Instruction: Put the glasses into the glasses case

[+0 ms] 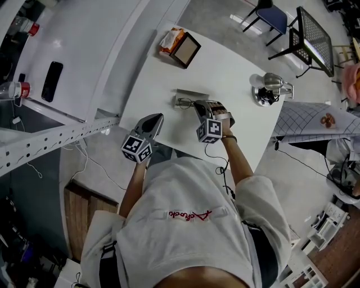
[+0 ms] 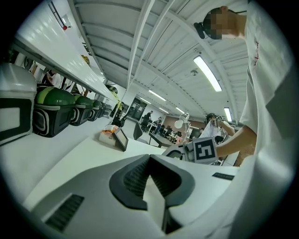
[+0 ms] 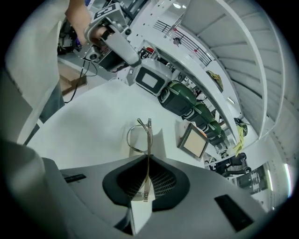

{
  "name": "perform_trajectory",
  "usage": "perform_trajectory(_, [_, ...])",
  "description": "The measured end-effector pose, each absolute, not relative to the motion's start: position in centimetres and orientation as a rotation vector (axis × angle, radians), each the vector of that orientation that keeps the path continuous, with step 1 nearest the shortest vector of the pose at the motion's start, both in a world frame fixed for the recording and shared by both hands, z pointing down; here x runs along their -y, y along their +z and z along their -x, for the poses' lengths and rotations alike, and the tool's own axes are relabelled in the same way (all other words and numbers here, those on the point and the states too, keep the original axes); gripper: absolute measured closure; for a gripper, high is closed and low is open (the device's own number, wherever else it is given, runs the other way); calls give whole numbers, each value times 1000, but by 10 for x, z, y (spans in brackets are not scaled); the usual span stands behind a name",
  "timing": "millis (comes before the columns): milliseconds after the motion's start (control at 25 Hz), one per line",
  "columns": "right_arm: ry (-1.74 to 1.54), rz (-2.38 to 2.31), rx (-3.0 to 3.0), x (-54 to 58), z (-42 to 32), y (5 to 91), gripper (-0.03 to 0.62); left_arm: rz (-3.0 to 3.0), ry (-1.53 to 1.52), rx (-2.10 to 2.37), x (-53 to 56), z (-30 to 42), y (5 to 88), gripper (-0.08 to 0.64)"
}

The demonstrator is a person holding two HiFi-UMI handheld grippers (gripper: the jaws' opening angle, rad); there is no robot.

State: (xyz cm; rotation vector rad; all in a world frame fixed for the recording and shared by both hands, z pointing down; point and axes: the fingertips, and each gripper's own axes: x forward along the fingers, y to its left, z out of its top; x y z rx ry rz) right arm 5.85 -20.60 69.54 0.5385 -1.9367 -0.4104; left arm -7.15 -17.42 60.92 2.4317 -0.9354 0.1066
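Thin metal-rimmed glasses (image 1: pixel 184 103) are over the white table (image 1: pixel 236 121), at the near edge of the open grey glasses case (image 1: pixel 192 92). My right gripper (image 1: pixel 198 105) is shut on them. In the right gripper view one temple runs between the pads and the rims (image 3: pixel 138 136) stick out past the tips of the right gripper (image 3: pixel 147 158), edge-on. My left gripper (image 1: pixel 158 117) hovers at the table's near-left edge, a little left of the case. The left gripper (image 2: pixel 149 158) is shut, with nothing between its pads.
A brown-framed box (image 1: pixel 185 49) with an orange packet (image 1: pixel 170 37) lies at the table's far end. A metal jug (image 1: pixel 273 84) stands at the right edge. A second white table on the left carries a black phone (image 1: pixel 52 81). Chairs (image 1: pixel 271 15) stand beyond.
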Motion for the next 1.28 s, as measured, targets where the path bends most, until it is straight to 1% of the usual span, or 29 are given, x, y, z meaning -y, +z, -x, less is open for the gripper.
perform_trajectory(480, [-384,-540,1891,247,-61,713,568,-2412,94,981,169,83,609,546])
perform_trajectory(840, [-315,-515,1870,244,-62,731,568,-2408,94,994,171,89,607,546])
perform_trajectory(1280, [-309,-478,1827,242,-65,737,569,-2412,89,981,173,90,607,546])
